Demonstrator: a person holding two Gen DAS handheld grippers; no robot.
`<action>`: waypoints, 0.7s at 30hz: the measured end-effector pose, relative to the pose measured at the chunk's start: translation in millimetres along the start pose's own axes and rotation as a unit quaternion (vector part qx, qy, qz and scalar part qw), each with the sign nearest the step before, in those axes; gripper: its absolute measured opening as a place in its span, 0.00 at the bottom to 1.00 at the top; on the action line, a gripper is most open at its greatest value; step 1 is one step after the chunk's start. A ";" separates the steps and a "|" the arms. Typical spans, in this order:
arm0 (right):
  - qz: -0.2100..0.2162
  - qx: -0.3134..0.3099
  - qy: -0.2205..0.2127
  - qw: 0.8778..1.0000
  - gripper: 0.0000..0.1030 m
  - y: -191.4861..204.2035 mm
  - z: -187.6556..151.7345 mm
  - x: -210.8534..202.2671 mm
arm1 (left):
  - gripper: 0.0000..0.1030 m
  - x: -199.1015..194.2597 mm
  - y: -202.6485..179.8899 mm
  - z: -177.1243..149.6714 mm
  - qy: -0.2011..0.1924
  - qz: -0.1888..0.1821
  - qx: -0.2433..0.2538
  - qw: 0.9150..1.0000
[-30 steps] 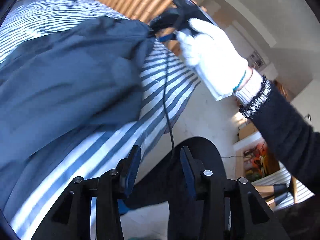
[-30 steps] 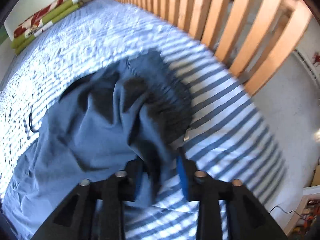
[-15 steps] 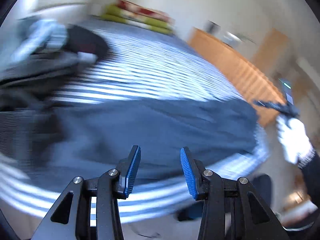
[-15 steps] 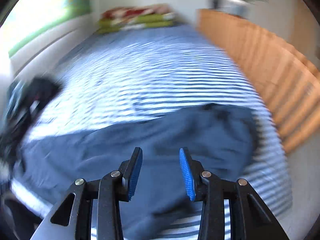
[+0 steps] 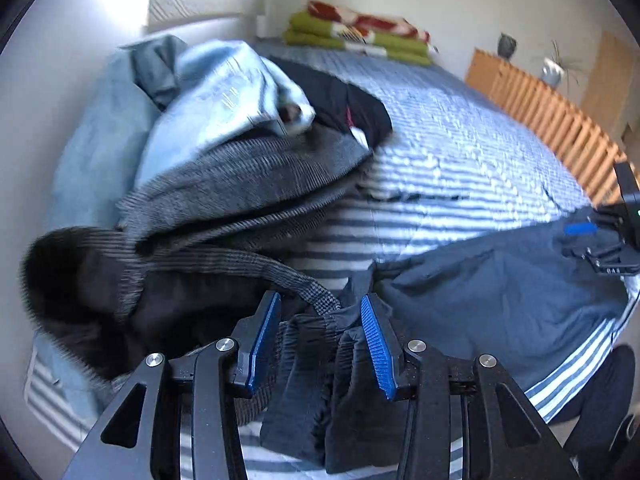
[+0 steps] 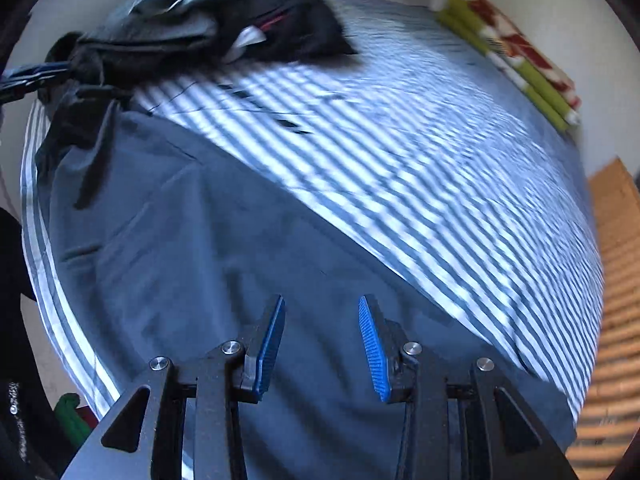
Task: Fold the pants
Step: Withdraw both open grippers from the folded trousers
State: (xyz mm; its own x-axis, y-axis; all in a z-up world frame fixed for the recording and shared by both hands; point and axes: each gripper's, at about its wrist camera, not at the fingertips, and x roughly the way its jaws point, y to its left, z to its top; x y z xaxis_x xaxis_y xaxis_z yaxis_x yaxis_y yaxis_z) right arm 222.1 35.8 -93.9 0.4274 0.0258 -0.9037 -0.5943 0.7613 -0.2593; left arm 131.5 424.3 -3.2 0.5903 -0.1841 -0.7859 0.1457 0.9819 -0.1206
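Note:
The dark blue pants (image 5: 500, 288) lie spread flat across the near side of the striped bed (image 5: 440, 140). My left gripper (image 5: 320, 300) is open over their bunched, gathered end, and cloth shows in the gap without the pads pressing on it. My right gripper (image 6: 321, 300) is open just above the flat blue pants (image 6: 200, 260), with nothing held. Each gripper shows in the other's view at the far end of the pants: the right gripper (image 5: 600, 236) at the right edge, the left gripper (image 6: 36, 72) at the upper left.
A pile of clothes (image 5: 220, 160), grey, light blue and black, sits beside the bunched end and shows again as the pile (image 6: 200, 28). A folded green and red blanket (image 5: 360, 36) lies at the far end. Wooden slats (image 5: 552, 120) border the bed's right side.
A second ago the right gripper had pants cloth between its fingers near the slats. Now the pants lie flat, both grippers are free, and the left has swung over to the clothes pile.

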 end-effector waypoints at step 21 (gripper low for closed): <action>0.022 -0.013 0.018 1.000 0.34 19.4 21.2 30.0 | 0.23 51.9 5.8 -21.3 0.067 -0.052 0.000 0.996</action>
State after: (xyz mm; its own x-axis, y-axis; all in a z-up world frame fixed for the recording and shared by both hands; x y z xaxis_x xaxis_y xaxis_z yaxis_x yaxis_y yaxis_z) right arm 237.9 65.1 -118.9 0.3755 0.0348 -0.9262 -0.6292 0.7433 -0.2271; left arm 146.0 421.3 -57.6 0.4603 -0.2769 -0.8435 0.1998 0.9580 -0.2055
